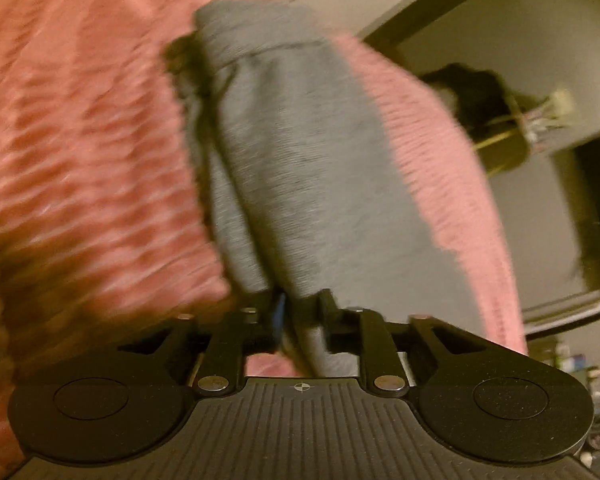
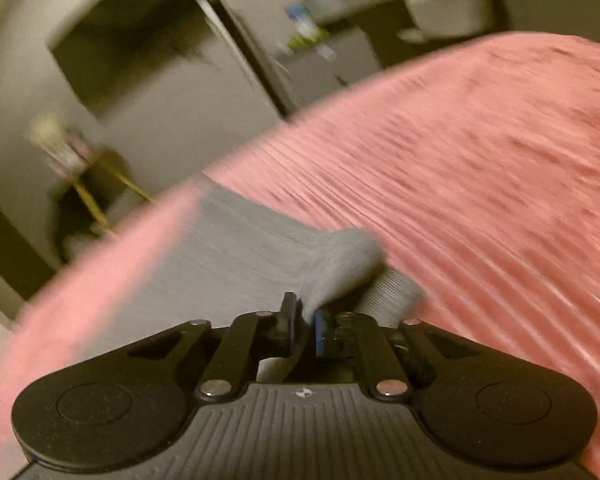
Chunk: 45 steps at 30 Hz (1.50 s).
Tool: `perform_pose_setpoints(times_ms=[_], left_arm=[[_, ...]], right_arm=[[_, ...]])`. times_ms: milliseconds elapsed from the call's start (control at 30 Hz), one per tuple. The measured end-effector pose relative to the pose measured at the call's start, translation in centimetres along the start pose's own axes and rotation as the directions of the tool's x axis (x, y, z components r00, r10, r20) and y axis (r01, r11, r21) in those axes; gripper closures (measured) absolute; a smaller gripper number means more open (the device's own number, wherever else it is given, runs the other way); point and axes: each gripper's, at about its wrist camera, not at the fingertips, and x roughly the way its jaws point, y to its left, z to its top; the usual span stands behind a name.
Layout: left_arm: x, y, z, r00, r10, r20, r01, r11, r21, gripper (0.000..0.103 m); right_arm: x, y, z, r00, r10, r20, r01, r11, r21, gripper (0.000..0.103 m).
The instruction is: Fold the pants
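On the pink blanket, your two tools each grip the grey pants.

Your left tool is clamped on a fold of the pants, which stretch away from it across the blanket. Your right tool pinches a bunched edge of the pants, its fingers closed on the cloth. Both views are blurred.

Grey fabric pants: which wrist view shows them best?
Left wrist view: the grey fabric pants run lengthwise across the frame, seam visible. Right wrist view shows only a blurred bunched end.
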Motion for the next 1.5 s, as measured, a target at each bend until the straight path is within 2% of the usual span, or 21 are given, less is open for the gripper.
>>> perform_pose_setpoints(times_ms=[67, 133, 200, 267, 300, 400, 500, 600, 733, 833, 933, 1033, 1100, 1167, 1300, 1433, 1500], left_arm=[[-0.8, 0.0, 0.0, 1.000, -0.013, 0.029, 0.014, 0.998, -0.057, 0.052], [-2.0, -0.7, 0.1, 0.998, -0.023, 0.061, 0.027, 0.998, -0.058, 0.045], [-2.8, -2.2, 0.1, 0.996, -0.028, 0.086, 0.029, 0.999, -0.015, 0.037], [-2.9, -4.5, -0.4, 0.995, -0.037, 0.097, 0.033, 0.998, 0.047, 0.022], [-2.7, -5.2, -0.7, 0.994, -0.045, 0.095, 0.038, 0.996, 0.075, 0.020], [-1.2, -6.9, -2.1, 0.998, -0.053, 0.047, 0.047, 0.993, 0.112, 0.019], [0.6, -7.8, -4.3, 0.997, -0.070, -0.042, 0.075, 0.990, 0.121, 0.019], [2.1, -9.2, -6.6, 0.994, -0.056, -0.094, 0.073, 0.981, 0.180, 0.019], [3.1, -10.8, -9.0, 0.997, -0.021, -0.079, 0.043, 0.959, 0.282, 0.009], [3.6, -11.7, -10.6, 0.997, -0.009, -0.075, 0.033, 0.944, 0.328, 0.007], [3.9, -12.0, -11.6, 0.993, -0.026, -0.117, 0.064, 0.937, 0.342, 0.007], [4.1, -11.5, -12.2, 0.987, -0.054, -0.153, 0.099, 0.946, 0.308, 0.007], [4.3, -10.9, -11.9, 0.985, -0.063, -0.162, 0.107, 0.954, 0.280, 0.010], [4.2, -10.7, -11.7, 0.986, -0.074, -0.151, 0.113, 0.956, 0.271, 0.022], [3.9, -8.9, -11.3, 0.985, -0.082, -0.154, 0.114, 0.970, 0.214, 0.046], [4.0, -8.1, -10.8, 0.987, -0.074, -0.142, 0.098, 0.981, 0.167, 0.072], [3.8, -7.8, -10.7, 0.986, -0.092, -0.140, 0.113, 0.982, 0.149, 0.076]], right_arm=[[-0.2, -1.5, -0.2, 0.999, 0.032, 0.001, -0.032, 0.996, 0.084, 0.091], [-0.8, -2.5, -0.1, 0.999, 0.052, 0.006, -0.052, 0.986, 0.159, 0.088], [-1.3, -2.9, 0.0, 0.998, 0.061, 0.012, -0.062, 0.982, 0.177, 0.087], [-1.6, -3.0, 0.0, 0.997, 0.083, 0.011, -0.083, 0.979, 0.189, 0.086], [-1.7, -2.9, 0.0, 0.995, 0.094, 0.008, -0.094, 0.976, 0.197, 0.086], [-0.9, -2.2, -0.5, 0.991, 0.131, -0.034, -0.120, 0.966, 0.229, 0.086], [-0.5, -1.7, -1.4, 0.984, 0.162, -0.070, -0.141, 0.959, 0.248, 0.086], [-0.6, -0.9, -2.3, 0.974, 0.204, -0.100, -0.176, 0.956, 0.235, 0.086], [-0.9, 0.8, -3.9, 0.958, 0.245, -0.148, -0.211, 0.953, 0.216, 0.086], [-1.1, 2.8, -5.5, 0.940, 0.283, -0.191, -0.243, 0.948, 0.204, 0.086], [-1.3, 5.1, -6.2, 0.927, 0.289, -0.237, -0.259, 0.954, 0.149, 0.082], [-1.4, 5.9, -6.2, 0.905, 0.333, -0.266, -0.297, 0.940, 0.165, 0.080], [-0.9, 6.1, -6.5, 0.887, 0.351, -0.301, -0.306, 0.934, 0.186, 0.080], [-0.4, 6.1, -6.5, 0.878, 0.362, -0.313, -0.311, 0.929, 0.202, 0.088], [-1.1, 5.9, -6.4, 0.887, 0.351, -0.302, -0.301, 0.933, 0.199, 0.096], [-2.5, 7.0, -6.2, 0.913, 0.311, -0.265, -0.295, 0.950, 0.099, 0.097], [-3.3, 7.4, -5.9, 0.918, 0.320, -0.236, -0.315, 0.947, 0.061, 0.097]])
